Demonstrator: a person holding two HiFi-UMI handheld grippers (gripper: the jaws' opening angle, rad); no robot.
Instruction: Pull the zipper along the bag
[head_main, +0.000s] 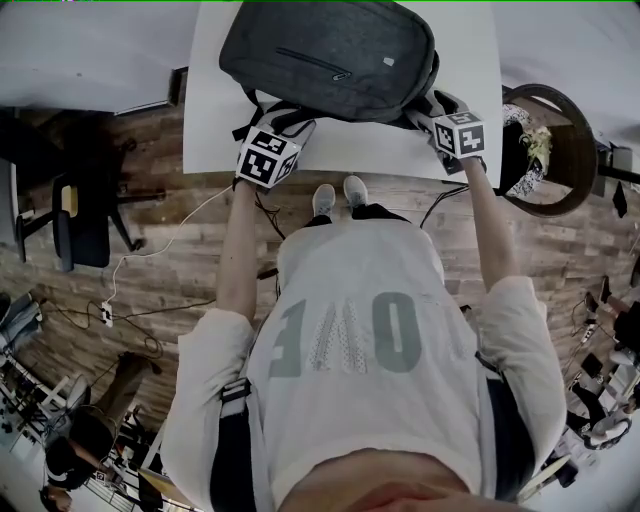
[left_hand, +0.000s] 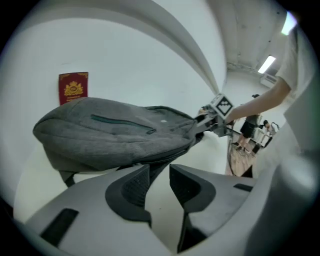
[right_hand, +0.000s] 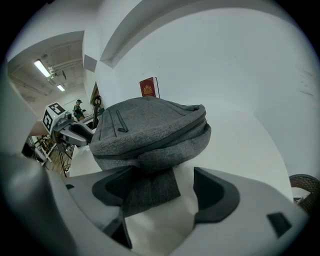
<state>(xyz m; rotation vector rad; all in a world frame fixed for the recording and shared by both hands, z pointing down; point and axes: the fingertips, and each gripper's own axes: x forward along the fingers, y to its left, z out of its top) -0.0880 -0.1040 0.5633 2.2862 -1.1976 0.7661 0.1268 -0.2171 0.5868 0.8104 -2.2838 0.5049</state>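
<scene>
A grey backpack (head_main: 330, 55) lies on the white table (head_main: 212, 100), its front pocket zipper pull (head_main: 340, 75) facing up. My left gripper (head_main: 285, 130) is at the bag's near left corner. In the left gripper view the gripper (left_hand: 159, 174) stands open by a narrow gap, with only tabletop between the pads and the bag (left_hand: 110, 135) just beyond the tips. My right gripper (head_main: 440, 115) is at the near right corner. Its jaws (right_hand: 167, 187) stand wide apart, and a grey fabric flap (right_hand: 150, 192) of the bag (right_hand: 150, 130) rests against the left pad only. The main zipper seam (right_hand: 165, 137) runs along the bag's side.
A red booklet (left_hand: 73, 87) leans on the wall behind the bag. A round wicker chair (head_main: 560, 150) stands right of the table and a dark office chair (head_main: 85, 215) to the left. Cables (head_main: 150, 260) trail over the wooden floor.
</scene>
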